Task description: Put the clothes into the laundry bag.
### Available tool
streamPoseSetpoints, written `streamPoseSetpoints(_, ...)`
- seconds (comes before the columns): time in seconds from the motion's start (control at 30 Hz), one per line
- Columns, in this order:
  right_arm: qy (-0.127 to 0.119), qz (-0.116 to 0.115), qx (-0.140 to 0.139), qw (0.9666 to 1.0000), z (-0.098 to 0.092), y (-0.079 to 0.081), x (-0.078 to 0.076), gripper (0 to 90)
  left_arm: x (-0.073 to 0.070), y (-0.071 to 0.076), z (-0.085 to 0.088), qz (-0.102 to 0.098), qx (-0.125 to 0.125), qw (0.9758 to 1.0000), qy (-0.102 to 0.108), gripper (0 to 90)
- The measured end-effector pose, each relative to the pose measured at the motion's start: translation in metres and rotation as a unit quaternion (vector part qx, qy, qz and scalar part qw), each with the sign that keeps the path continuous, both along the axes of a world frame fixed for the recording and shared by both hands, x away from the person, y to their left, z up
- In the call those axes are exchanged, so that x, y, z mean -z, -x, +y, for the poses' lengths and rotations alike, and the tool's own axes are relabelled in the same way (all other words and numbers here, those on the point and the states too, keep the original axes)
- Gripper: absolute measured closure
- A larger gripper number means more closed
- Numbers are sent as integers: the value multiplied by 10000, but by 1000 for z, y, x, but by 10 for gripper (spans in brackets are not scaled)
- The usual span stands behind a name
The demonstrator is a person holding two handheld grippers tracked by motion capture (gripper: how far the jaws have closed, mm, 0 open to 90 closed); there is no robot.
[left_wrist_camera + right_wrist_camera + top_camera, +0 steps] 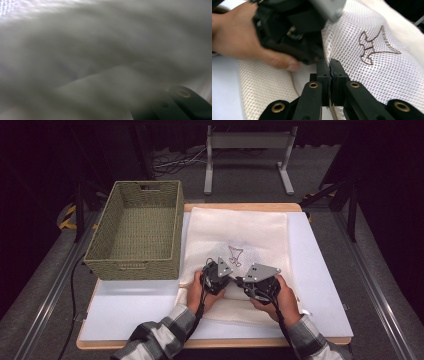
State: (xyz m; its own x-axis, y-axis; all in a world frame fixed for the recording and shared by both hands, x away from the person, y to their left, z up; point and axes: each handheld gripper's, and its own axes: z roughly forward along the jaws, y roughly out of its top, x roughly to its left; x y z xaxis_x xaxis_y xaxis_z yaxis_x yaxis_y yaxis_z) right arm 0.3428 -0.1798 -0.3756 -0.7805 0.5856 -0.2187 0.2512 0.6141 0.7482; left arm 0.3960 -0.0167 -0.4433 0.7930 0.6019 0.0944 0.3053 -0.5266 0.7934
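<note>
Left tongs (223, 279) and right tongs (329, 65) both pinch the mesh bag (240, 232) (near edge); basket (136, 227) beside.

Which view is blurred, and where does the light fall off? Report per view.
Left gripper view: smeared out of focus, pale mesh bag pressed close to the lens. Right gripper view: right claw and mesh weave sharp; the left claw and hand soft. High view: table evenly lit, surroundings dark; basket clear.
</note>
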Motion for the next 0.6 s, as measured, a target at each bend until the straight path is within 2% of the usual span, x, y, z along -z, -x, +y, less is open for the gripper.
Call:
streamPoseSetpoints(0.07, -38, -28, 28, 10000, -2, -1, -1, 878, -2, 4, -2, -9, 116, 9999, -68, 895)
streamPoseSetpoints(0.17, -47, -61, 67, 9999, -3, -1, -3, 878, -5, 12, -3, 35, 407, 9992, -8, 863)
streamPoseSetpoints(0.27, -63, -106, 83, 9999, -4, 0, -5, 877, -7, 20, -5, 115, 748, 9971, 119, 847)
streamPoseSetpoints(0.3, -76, -104, 88, 9999, -5, -1, -5, 876, -6, 22, -7, 177, 891, 9957, 195, 832)
streamPoseSetpoints(0.4, -97, -92, 93, 9999, -6, -1, -6, 876, -5, 25, -14, 81, 934, 9956, 95, 782)
streamPoseSetpoints(0.43, -91, -86, 85, 9999, -6, 0, -6, 876, -3, 23, -17, 105, 972, 9952, 77, 767)
streamPoseSetpoints(0.53, -87, -61, 82, 9999, -7, -1, -6, 876, 2, 18, -24, 166, 828, 9963, 138, 731)
streamPoseSetpoints(0.6, -79, 25, 92, 9999, -7, -2, -4, 876, 5, 13, -27, 160, 707, 9974, 57, 768)
